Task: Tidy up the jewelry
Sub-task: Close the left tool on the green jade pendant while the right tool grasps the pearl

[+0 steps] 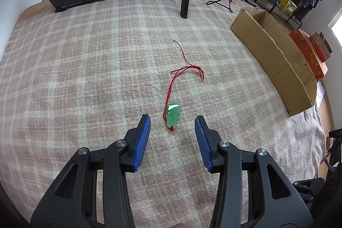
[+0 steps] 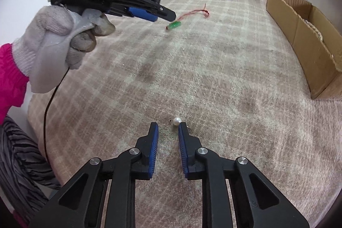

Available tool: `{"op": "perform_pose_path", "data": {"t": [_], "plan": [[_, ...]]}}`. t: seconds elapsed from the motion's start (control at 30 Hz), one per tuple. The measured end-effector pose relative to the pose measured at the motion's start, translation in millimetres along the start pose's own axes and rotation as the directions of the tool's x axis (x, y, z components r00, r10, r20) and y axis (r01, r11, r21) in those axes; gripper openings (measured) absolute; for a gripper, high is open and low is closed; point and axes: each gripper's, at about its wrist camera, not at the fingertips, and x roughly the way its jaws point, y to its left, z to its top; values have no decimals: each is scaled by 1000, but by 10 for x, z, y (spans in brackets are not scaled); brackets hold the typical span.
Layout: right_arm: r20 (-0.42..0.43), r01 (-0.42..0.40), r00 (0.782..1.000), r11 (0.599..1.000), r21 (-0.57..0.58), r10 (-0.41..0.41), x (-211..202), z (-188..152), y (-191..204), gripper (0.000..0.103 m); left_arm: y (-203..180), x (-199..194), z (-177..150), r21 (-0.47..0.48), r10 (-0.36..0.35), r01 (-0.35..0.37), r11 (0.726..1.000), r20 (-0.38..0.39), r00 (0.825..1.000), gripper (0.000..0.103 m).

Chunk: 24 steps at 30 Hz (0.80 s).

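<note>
The green jade-like pendant (image 1: 172, 114) on its thin red cord (image 1: 185, 69) lies flat on the pink-and-cream checked blanket (image 1: 85, 69), and we see it just ahead of our left hand-held gripper (image 1: 172, 121), centred in the gap between the two blue-padded fingers (image 1: 142, 142) without touching either. That left hand-held gripper is spread wide and holds nothing. The cord trails away from the pendant toward a knotted tangle farther up the blanket.

In the right wrist view, a small white pearl-like bead (image 2: 177, 121) rests on the blanket at the tip of our right hand-held gripper (image 2: 168, 127), just beside its right finger. Its jaws stand apart, grasping nothing. Our gloved left hand (image 2: 53, 40) holds the other tool above the pendant (image 2: 174, 25). An open brown cardboard box (image 2: 303, 27) sits well off to the right.
</note>
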Motion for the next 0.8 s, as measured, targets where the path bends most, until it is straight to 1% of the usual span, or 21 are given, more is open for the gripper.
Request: {"op": "perform_pose_path", "data": {"t": [0.1,0.13,0.17,0.23,0.3,0.57,0.6,0.67,0.7,0.73,0.77,0.8], "plan": [[20,44,999,997,-66,-43,-14,4,56,17,1,13,0,2,2,-2,1000,-3,1000,44],[23,45,999,996,-82,-43,-10,4,67,17,3,13,-3,2,1,-1,1000,-3,1000,44],[24,44,999,995,-93,-42,-7,2,78,17,6,12,-5,2,0,0,1000,-4,1000,43],[16,68,998,988,-135,-67,38,6,115,17,8,16,-6,2,1,-1,1000,-6,1000,41],[10,84,996,983,-161,-83,81,22,117,17,11,26,-11,4,4,-3,1000,-8,1000,41],[-5,95,995,977,-191,-97,88,-10,128,17,-19,88,0,11,18,-18,1000,-10,1000,41],[-6,90,996,978,-190,-93,81,-21,132,15,-33,104,5,15,20,-20,1000,-12,1000,41],[-4,87,996,979,-185,-89,60,-42,140,14,-65,133,12,23,24,-24,999,-13,1000,41],[-2,87,996,979,-182,-89,47,-50,140,14,-84,148,16,28,25,-25,999,-15,1000,40],[-2,86,996,980,-182,-88,37,-60,142,14,-101,163,16,34,26,-25,999,-18,999,34],[-1,85,996,980,-181,-86,29,-64,140,14,-121,181,15,42,31,-30,999,-25,999,30],[1,84,996,981,-177,-85,19,-65,131,14,-145,208,7,52,43,-41,998,-32,999,30]]}}
